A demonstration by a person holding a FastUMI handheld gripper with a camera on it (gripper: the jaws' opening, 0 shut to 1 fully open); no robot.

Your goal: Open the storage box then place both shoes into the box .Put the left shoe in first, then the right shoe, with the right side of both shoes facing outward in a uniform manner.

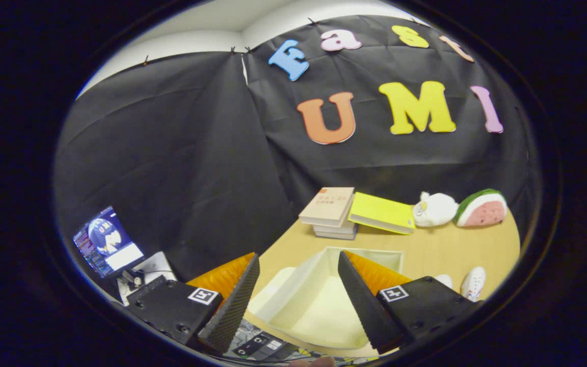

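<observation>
while i hold the tongs point(293, 295) spread wide with nothing between them, the pale storage box point(319, 300) sits on the table point(446, 250) in the gap between the fingers and just ahead of them, its inside showing from above. beyond the right finger i see a white shoe point(474, 283) near the table edge, with part of a second shoe point(445, 279) just beside it. further back lie a stack of books point(331, 211), a yellow book point(381, 213), a white plush point(433, 209) and a watermelon plush point(482, 208). off beyond the left finger glows a screen point(106, 242).
</observation>
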